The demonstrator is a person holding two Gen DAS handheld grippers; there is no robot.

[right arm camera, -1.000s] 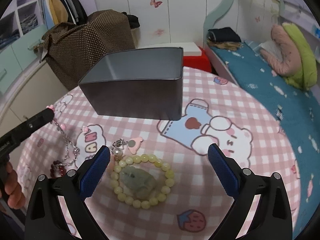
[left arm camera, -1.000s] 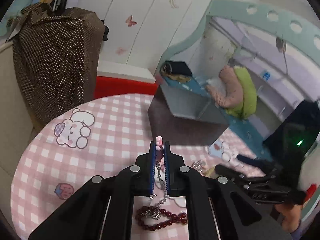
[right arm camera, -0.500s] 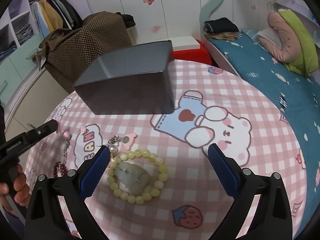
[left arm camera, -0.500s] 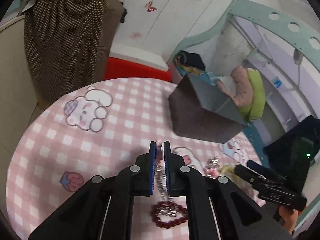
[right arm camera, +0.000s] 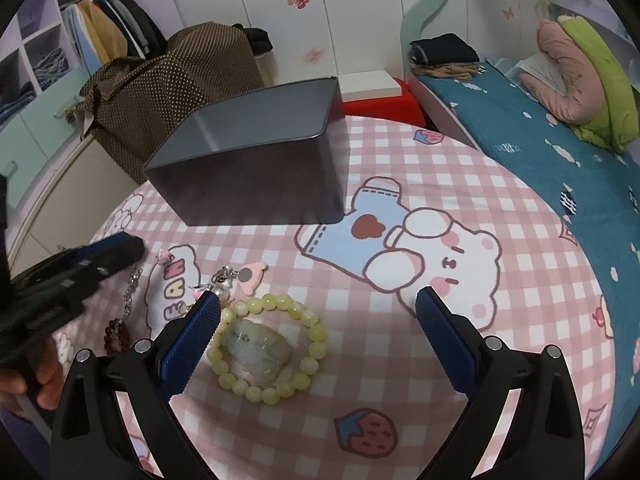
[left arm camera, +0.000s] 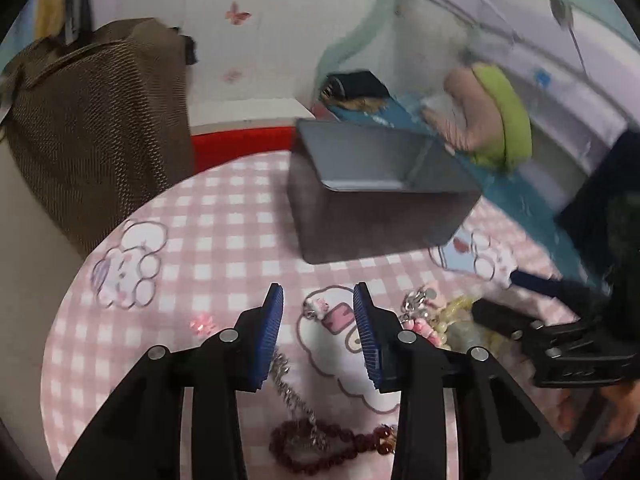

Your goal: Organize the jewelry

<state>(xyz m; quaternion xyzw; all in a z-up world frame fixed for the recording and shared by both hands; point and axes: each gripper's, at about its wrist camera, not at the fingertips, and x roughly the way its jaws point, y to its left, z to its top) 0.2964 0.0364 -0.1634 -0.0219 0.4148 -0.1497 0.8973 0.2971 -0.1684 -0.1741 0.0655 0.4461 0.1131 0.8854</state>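
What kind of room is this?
Most likely a child's bedroom: a bed with a teal sheet, butterfly stickers on white wardrobe doors, and a table under a pink checked cartoon cloth.

Matt grey metal tin (right arm camera: 256,184)

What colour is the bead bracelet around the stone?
Pale yellow bracelet; clearest in the right wrist view.

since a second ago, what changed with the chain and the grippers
The left gripper has let go of the silver chain; its jaws are opening and the chain now lies on the tablecloth. The right gripper stayed open over the yellow bead bracelet; the grey tin is unmoved.
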